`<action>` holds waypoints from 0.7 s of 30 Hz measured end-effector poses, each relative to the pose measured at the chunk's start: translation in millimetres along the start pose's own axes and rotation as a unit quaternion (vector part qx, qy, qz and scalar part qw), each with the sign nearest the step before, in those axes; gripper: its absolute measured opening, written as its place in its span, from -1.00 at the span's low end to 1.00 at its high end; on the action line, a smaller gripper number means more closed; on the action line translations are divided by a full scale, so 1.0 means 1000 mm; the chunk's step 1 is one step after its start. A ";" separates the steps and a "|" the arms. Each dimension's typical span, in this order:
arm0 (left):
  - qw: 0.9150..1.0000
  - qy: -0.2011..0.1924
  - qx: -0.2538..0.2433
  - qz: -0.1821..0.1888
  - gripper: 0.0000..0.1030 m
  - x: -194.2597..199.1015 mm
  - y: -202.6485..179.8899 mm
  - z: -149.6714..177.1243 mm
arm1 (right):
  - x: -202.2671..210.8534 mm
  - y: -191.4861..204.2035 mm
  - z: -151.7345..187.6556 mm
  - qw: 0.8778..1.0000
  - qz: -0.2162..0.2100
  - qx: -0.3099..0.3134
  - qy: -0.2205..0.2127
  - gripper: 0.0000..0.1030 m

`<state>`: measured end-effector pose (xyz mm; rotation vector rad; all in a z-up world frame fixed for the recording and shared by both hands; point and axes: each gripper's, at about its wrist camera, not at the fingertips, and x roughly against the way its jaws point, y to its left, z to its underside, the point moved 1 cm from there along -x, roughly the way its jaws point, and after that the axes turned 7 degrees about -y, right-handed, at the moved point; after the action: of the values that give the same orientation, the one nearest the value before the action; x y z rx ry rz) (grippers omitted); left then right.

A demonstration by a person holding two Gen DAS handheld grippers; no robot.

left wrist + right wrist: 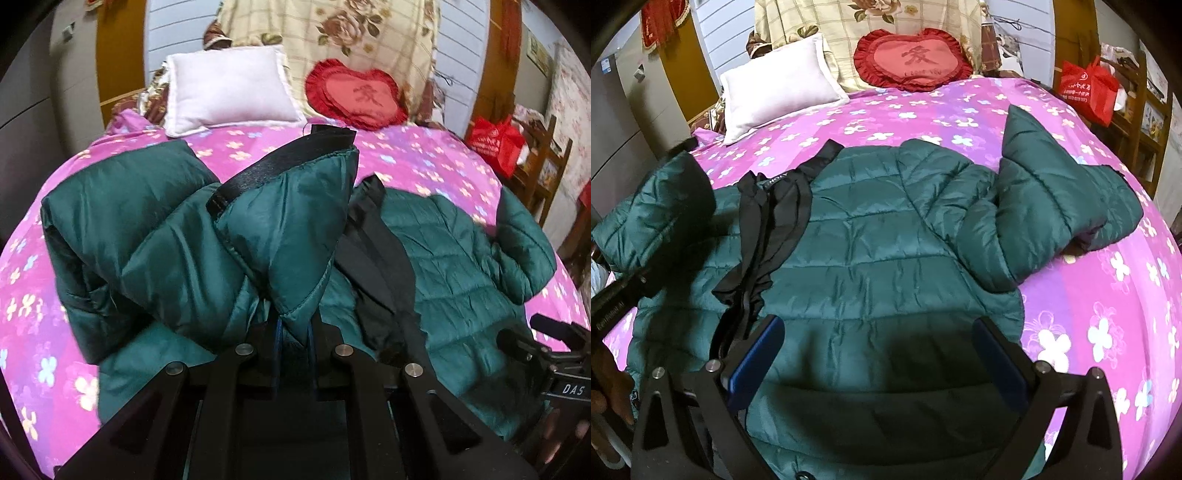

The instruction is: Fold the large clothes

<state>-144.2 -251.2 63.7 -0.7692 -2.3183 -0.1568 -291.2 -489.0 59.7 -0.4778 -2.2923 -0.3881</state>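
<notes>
the left tool [293, 343] is a matte black linkage frame, four flat arms pinned with round silver rivets, its fingers edged in blue. the right tool [881, 354] has the same black arms and silver pivots, with deep blue pads [753, 363] on its fingers. white lettering marks each tool's black body seen from the other's camera.

I see the dark green quilted jacket [871, 236] spread across the purple flowered bedspread [1071, 288], black lining strip [768, 229] showing along its opened front. One sleeve [1049, 206] lies bent toward the bedspread's right side; another padded flap [291, 229] stands lifted.
</notes>
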 end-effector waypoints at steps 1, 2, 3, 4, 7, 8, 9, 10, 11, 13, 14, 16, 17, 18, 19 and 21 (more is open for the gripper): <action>1.000 0.003 -0.002 0.001 -1.00 -0.003 -0.003 0.002 | -0.001 -0.001 0.000 1.000 0.000 -0.002 0.000 1.00; 1.000 0.007 -0.005 0.001 -1.00 -0.005 -0.006 0.004 | -0.001 -0.003 0.001 1.000 0.000 -0.003 0.001 1.00; 1.000 0.010 -0.008 0.002 -1.00 -0.008 -0.009 0.006 | -0.001 -0.004 0.001 1.000 0.000 -0.004 0.001 1.00; 1.000 0.012 -0.010 0.002 -1.00 -0.009 -0.011 0.007 | -0.002 -0.006 0.001 1.000 0.001 -0.004 0.002 1.00; 1.000 0.016 -0.024 -0.004 -1.00 -0.013 -0.020 0.011 | -0.002 -0.010 0.002 1.000 0.002 -0.007 0.003 1.00; 0.999 0.016 -0.028 -0.008 -1.00 -0.013 -0.022 0.012 | -0.002 -0.011 0.003 1.000 0.002 -0.008 0.002 0.99; 0.999 0.016 -0.032 -0.011 -1.00 -0.013 -0.024 0.012 | -0.002 -0.013 0.003 1.000 0.003 -0.010 0.002 1.00; 0.999 0.016 -0.035 -0.014 -1.00 -0.012 -0.025 0.012 | -0.001 -0.014 0.003 1.000 0.003 -0.011 0.002 1.00; 0.999 0.014 -0.039 -0.017 -1.00 -0.011 -0.026 0.013 | -0.001 -0.015 0.003 1.000 0.003 -0.013 0.002 1.00; 0.999 0.014 -0.045 -0.019 -0.97 -0.010 -0.029 0.013 | 0.000 -0.017 0.003 1.000 0.003 -0.016 0.002 1.00; 0.999 0.014 -0.045 -0.016 -0.88 -0.009 -0.030 0.013 | 0.001 -0.018 0.003 1.000 0.002 -0.018 0.001 1.00; 0.999 0.010 -0.049 -0.015 -0.81 -0.004 -0.033 0.013 | 0.003 -0.018 0.003 1.000 0.001 -0.020 0.000 1.00; 0.998 0.008 -0.053 -0.016 -0.78 -0.001 -0.033 0.013 | 0.004 -0.019 0.003 1.000 0.001 -0.021 0.000 1.00; 0.998 0.005 -0.057 -0.017 -0.76 0.002 -0.035 0.013 | 0.005 -0.018 0.003 1.000 0.001 -0.021 -0.002 1.00; 0.998 0.003 -0.059 -0.017 -0.73 0.007 -0.036 0.013 | 0.006 -0.018 0.003 1.000 0.000 -0.022 -0.003 1.00; 0.998 -0.006 -0.059 -0.014 -0.71 0.017 -0.037 0.011 | 0.010 -0.017 0.002 1.000 -0.002 -0.022 -0.006 1.00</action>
<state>-181.6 -269.5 69.8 -0.7977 -2.3477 -0.3049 -306.2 -501.0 63.2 -0.4998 -2.3004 -0.4402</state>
